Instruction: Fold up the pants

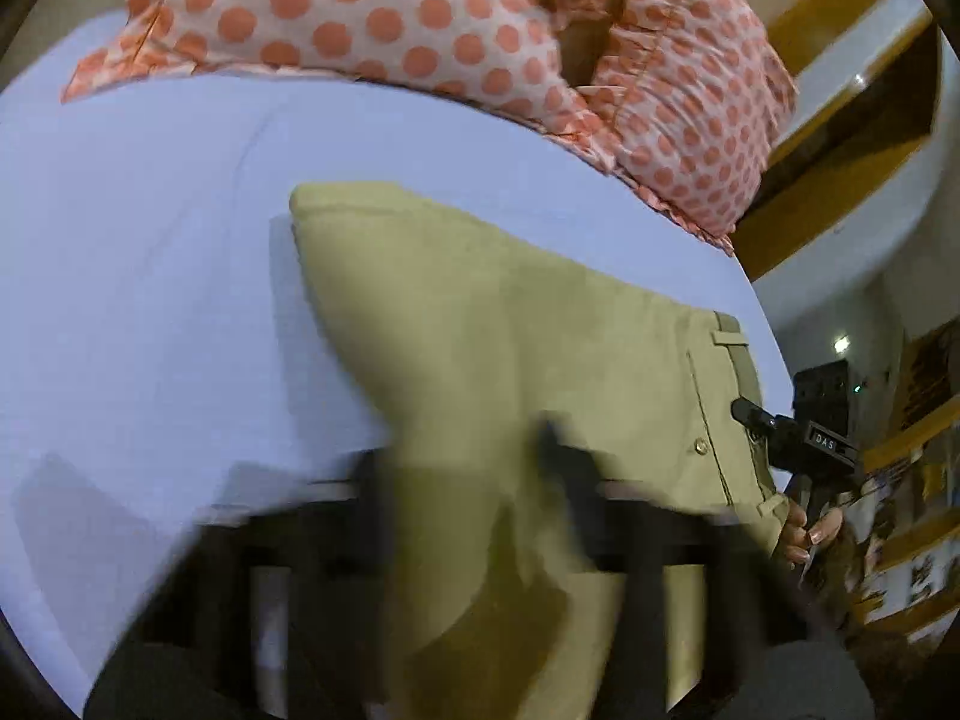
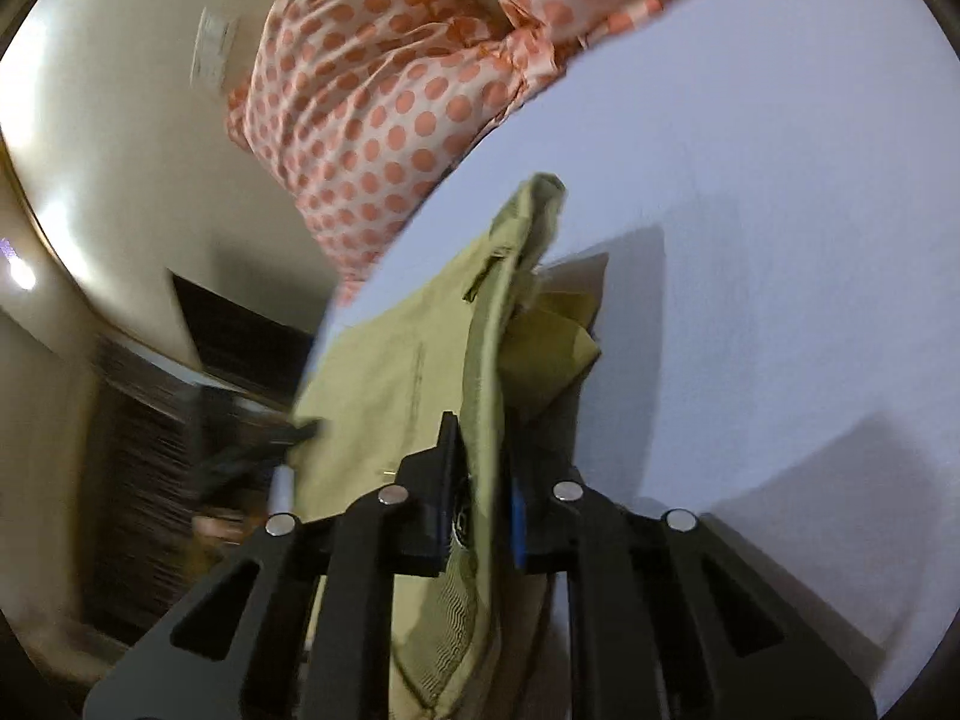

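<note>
1. My right gripper (image 2: 480, 468) has its 2 fingers pressed tight together on the waistband edge of the khaki pants (image 2: 384, 372). The olive band runs up between the jaws and away ahead of them.
2. Ahead of my right jaws the waistband rises to a bunched tip, with a belt loop (image 2: 483, 279) just left of the band. A folded flap of the pants lies to the right of the band, on the pale blue sheet (image 2: 780, 240).
3. My left gripper (image 1: 468, 474) is badly blurred. Khaki cloth sits between the 2 dark fingers, and it looks as if they are clamped on it, but I cannot tell for certain.
4. From my left jaws the khaki pants (image 1: 510, 324) spread forward and to the right across the pale blue sheet (image 1: 150, 240), ending in a rounded folded corner ahead and slightly left.
5. To the right of my left jaws, the waistband shows a belt loop (image 1: 729, 337) and a small metal stud (image 1: 700, 447) beside a stitched seam.
6. Past that edge the right gripper (image 1: 750, 411) bites the waistband, and the white letters "DAS" (image 1: 824, 443) are readable on its black body. Bare fingers (image 1: 807, 531) grip its handle below.
7. Beyond the pants, far ahead of both jaws, lies a white pillow with orange polka dots (image 1: 420, 12) at the far side of the sheet; it appears ahead and left of my right jaws (image 2: 372, 120).
</note>
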The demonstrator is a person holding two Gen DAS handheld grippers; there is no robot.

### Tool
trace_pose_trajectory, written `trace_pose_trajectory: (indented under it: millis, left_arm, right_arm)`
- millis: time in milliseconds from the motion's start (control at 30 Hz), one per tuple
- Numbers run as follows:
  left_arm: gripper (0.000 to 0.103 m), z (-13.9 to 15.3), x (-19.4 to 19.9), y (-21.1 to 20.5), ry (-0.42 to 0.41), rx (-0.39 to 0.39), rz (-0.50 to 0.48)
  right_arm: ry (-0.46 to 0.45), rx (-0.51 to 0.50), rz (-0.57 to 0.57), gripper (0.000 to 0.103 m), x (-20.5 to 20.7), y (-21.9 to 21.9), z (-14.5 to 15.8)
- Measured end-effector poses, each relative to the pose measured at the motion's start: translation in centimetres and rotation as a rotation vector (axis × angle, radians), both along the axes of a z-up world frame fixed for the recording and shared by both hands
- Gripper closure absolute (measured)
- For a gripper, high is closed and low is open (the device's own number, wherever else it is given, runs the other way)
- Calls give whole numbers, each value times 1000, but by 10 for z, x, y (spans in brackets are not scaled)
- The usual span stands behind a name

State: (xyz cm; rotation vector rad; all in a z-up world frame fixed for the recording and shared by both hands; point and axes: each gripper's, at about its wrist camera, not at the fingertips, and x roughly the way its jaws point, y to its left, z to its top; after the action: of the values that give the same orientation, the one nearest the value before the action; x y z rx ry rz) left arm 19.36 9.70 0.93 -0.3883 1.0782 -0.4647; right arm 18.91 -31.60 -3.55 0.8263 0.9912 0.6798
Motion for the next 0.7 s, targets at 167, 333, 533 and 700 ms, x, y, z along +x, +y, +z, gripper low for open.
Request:
trace_pose_trajectory:
  millis: [167, 333, 533, 700]
  left_arm:
    - [95, 22, 12, -5, -43, 16, 2]
    - [95, 62, 62, -32, -183, 116, 29]
    - [90, 39, 139, -58, -193, 451, 151]
    - [71, 58, 98, -36, -302, 401, 200]
  right_arm:
    - [-38, 47, 30, 92, 25, 5, 32]
    - [-159, -34, -1, 93, 83, 9, 82]
    - [-90, -403, -162, 89, 151, 3, 65]
    - [-183, -427, -188, 51, 119, -11, 82]
